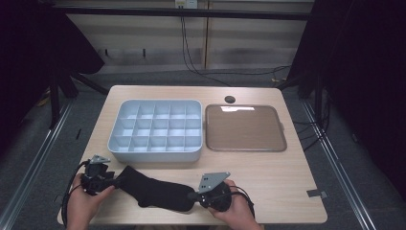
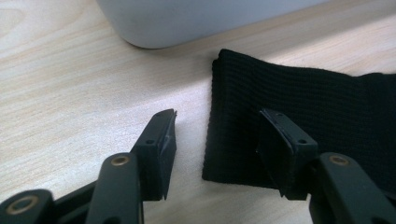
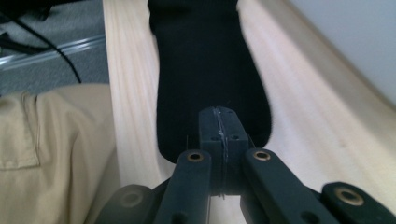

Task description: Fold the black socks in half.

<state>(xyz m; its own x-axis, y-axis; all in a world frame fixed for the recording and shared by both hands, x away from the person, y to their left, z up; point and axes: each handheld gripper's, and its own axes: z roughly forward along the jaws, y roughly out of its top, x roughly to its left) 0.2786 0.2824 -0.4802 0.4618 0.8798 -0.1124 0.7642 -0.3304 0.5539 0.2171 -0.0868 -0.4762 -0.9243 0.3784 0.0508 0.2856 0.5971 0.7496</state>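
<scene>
A black sock (image 1: pixel 153 191) lies lengthwise along the table's front edge, cuff to the left and toe to the right. My left gripper (image 1: pixel 116 182) is at the cuff end with its jaws open. In the left gripper view one pad (image 2: pixel 280 140) hangs over the ribbed cuff (image 2: pixel 299 93) and the other pad (image 2: pixel 161 140) is over bare wood, neither pressing. My right gripper (image 1: pixel 192 195) is at the toe end. In the right gripper view its jaws (image 3: pixel 219 126) are shut together on the toe of the sock (image 3: pixel 205 60), which stretches away from them.
A grey compartment box (image 1: pixel 155 153) with several empty cells stands just behind the sock, its wall close in the left gripper view (image 2: pixel 187 18). A flat brown tray (image 1: pixel 245 127) sits to its right. A cable hole (image 1: pixel 230 99) is at the back. The person's trouser leg (image 3: pixel 46 154) is beside the table edge.
</scene>
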